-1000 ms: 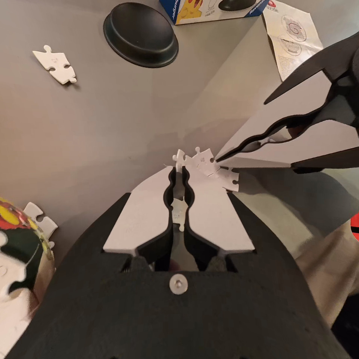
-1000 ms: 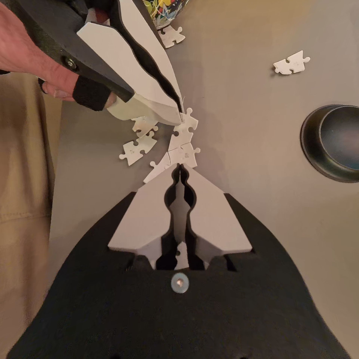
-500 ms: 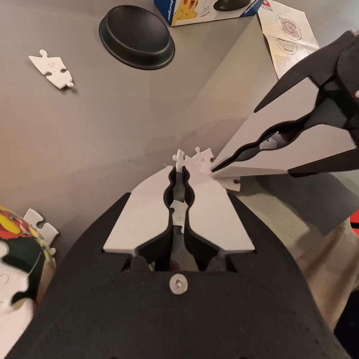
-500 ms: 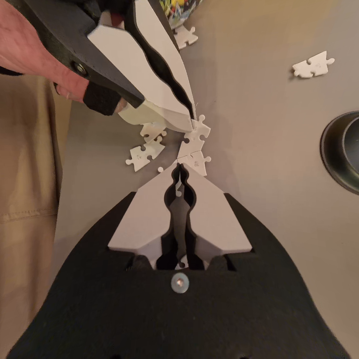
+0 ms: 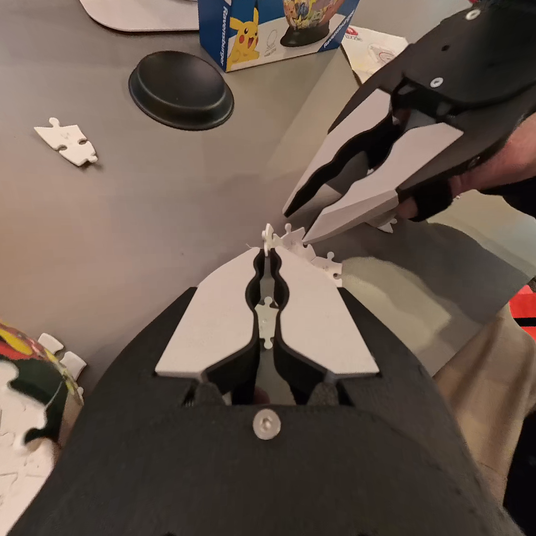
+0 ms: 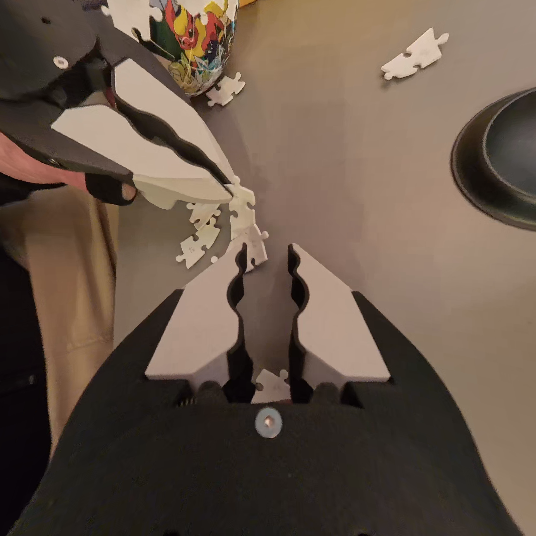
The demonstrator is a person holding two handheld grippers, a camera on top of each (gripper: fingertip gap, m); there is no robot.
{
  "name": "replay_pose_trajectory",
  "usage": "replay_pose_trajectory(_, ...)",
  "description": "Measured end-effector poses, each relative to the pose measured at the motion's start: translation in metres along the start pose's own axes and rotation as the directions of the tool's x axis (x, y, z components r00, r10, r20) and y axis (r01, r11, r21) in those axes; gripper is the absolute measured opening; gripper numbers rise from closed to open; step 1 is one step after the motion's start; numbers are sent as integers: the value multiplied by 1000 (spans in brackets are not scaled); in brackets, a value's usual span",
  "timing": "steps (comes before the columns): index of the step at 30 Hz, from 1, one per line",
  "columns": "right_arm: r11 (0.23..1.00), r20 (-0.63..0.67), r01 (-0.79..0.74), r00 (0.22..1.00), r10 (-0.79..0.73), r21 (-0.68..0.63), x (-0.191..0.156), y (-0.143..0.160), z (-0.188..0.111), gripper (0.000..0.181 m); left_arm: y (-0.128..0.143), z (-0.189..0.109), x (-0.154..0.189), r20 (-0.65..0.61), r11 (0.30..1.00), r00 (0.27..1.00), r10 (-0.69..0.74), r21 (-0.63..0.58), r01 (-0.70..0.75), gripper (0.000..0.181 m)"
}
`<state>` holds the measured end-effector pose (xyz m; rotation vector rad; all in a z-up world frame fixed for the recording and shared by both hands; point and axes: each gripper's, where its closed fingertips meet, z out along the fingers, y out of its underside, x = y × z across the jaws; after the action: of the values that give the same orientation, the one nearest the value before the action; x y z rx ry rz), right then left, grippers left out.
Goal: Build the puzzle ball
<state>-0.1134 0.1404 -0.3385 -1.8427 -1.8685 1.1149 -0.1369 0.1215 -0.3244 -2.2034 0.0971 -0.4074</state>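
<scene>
— Lighting?
— Dim, warm indoor light; soft shadows fall on the grey table [image 5: 145, 203] beneath the right gripper [image 5: 295, 226].

— Sharpness?
— Centre crisp. The puzzle ball [image 5: 32, 385], left of the left gripper [image 5: 268, 252], is smeared by blur.

— Distortion?
— Wide-angle bulge; the black stand [image 6: 499, 162] stretches at the right wrist view's edge.

— Glare?
— Faint sheen on that stand.

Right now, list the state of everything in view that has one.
Left gripper: jaws shut on joined piece strip.
Right gripper: jaws open, empty.
Puzzle ball: partly built, gaps showing.
Black stand: upside down, empty.
Puzzle box: upright.
Loose pieces: blank side up.
</scene>
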Motion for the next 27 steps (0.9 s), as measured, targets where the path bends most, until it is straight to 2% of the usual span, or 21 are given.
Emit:
replay_pose_trajectory(7, 998, 83, -30, 996, 34, -50, -8, 4, 10, 7, 2, -4, -3, 9, 1000, 1000, -6, 4, 6, 4)
replay_pose_trajectory(27, 986, 205, -159, 965, 165, -47, -22, -4, 8, 1, 2, -10, -7, -20, 992, 992, -124, 4, 124, 7)
